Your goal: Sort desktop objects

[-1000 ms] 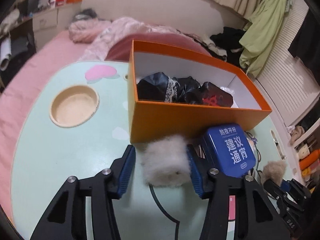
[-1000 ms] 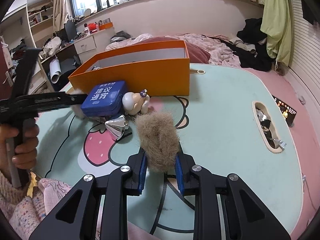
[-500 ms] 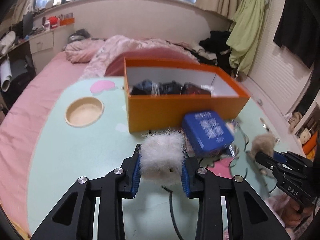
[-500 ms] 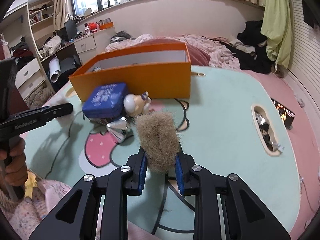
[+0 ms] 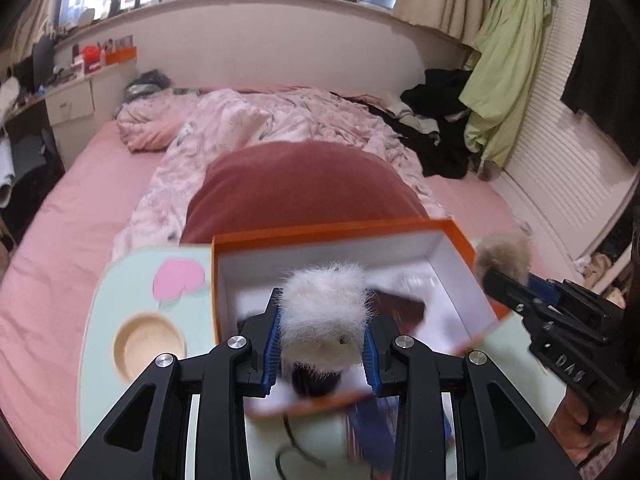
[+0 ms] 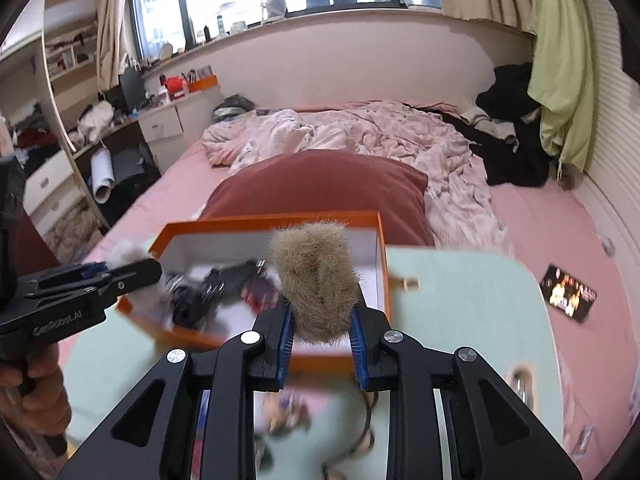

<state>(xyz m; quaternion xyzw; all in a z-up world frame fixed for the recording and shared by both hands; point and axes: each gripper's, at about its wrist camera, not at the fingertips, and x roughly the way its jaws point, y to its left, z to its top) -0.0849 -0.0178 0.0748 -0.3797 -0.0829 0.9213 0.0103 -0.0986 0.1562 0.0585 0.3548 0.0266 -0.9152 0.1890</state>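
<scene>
My left gripper (image 5: 320,350) is shut on a white fluffy pom-pom (image 5: 326,314), held up over the near end of the open orange box (image 5: 224,276). My right gripper (image 6: 322,346) is shut on a tan fluffy pom-pom (image 6: 316,276), raised over the front wall of the same orange box (image 6: 382,264). Dark items (image 6: 216,288) lie blurred on the box's white floor. The right gripper with its tan pom-pom (image 5: 506,256) shows at the box's right corner in the left wrist view. In the right wrist view the left gripper (image 6: 132,270) and its white pom-pom (image 6: 126,254) sit at the box's left end.
The box stands on a mint green table (image 5: 100,312) with a round recessed cup holder (image 5: 148,346) at the left. A blue tin (image 5: 372,428) and other blurred small things lie below the box. A phone (image 6: 568,294) rests on the pink bed beyond the table.
The left gripper closed on the white pom-pom and lifted it off the table. Both grippers rose and moved forward over the orange box, each carrying its pom-pom.
</scene>
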